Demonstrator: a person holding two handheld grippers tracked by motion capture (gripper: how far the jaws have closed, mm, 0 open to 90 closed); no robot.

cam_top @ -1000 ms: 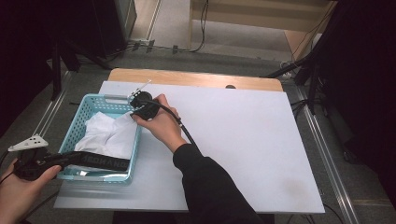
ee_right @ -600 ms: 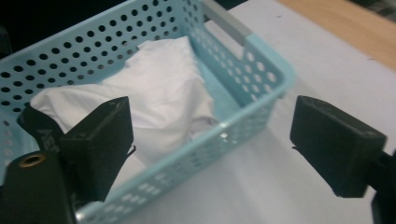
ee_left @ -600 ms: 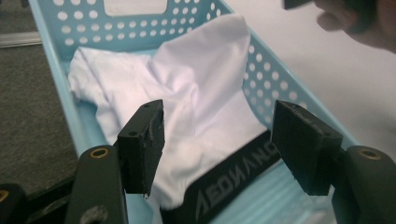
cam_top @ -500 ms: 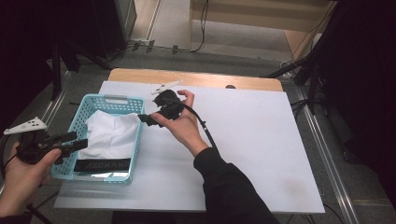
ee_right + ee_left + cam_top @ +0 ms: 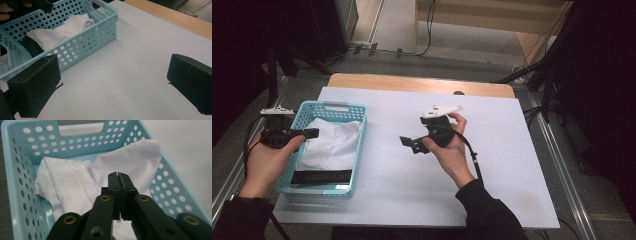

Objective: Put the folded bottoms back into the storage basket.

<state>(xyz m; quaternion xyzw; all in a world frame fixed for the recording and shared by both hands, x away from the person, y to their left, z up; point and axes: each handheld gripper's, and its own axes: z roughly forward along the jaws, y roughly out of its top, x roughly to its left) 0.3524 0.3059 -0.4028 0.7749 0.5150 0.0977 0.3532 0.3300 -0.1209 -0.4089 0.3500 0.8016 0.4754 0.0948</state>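
A white sheet (image 5: 512,150) is covering the wooden table above grey flooring. The crumpled white garment (image 5: 329,142) is lying in the perforated light-blue plastic basket (image 5: 357,150), just beside the left gripper (image 5: 309,133), whose jaws have just been closing and are pressing together empty; the right gripper (image 5: 407,144), well apart, has just been opening wide, holding nothing.

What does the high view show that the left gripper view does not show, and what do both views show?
The high view has the whole white table, both hands, the right gripper with its jaws wide open above the table, and a black waistband with lettering at the near end of the basket. The left gripper view has the left gripper from close by, its jaws pressed together with nothing between them. Both views have the light blue basket with its perforated walls and the crumpled white garment lying inside it.
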